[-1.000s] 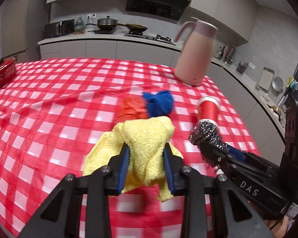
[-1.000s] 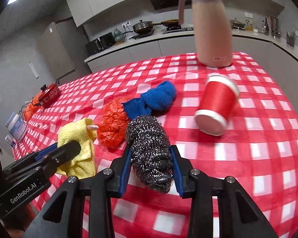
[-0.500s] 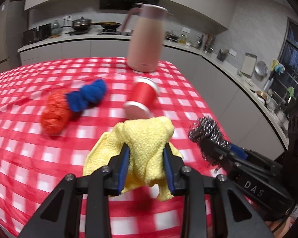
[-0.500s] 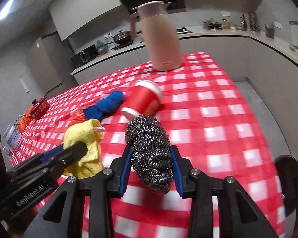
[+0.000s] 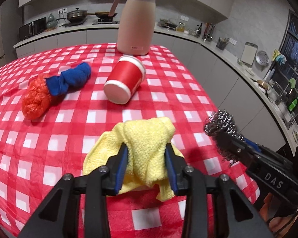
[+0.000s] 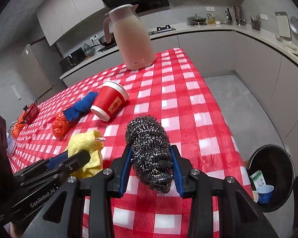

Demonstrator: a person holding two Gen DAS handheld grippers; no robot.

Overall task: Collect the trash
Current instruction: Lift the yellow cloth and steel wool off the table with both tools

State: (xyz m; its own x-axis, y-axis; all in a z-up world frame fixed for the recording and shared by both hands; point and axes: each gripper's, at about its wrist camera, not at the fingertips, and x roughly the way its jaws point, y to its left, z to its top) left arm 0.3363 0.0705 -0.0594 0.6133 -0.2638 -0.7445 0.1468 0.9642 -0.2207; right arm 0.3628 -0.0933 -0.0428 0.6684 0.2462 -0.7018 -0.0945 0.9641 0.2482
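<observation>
Between the left claw's (image 5: pixel 147 167) pads, a crumpled yellow cloth (image 5: pixel 147 142) droops.

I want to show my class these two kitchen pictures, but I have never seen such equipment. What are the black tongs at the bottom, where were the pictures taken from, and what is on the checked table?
No robot here: a person holds a two-finger gripper in each hand, and each carries a wide-angle camera looking along its fingers. One picture is from the left gripper, shut on a yellow cloth. The other is from the right gripper, shut on a steel wool scourer. Each gripper also shows at the edge of the other's picture. On the red checked table lie a tipped red cup, a blue cloth and a crumpled orange bag, with a pink jug standing behind. On the floor beside the table stands a black bin already holding some rubbish.
</observation>
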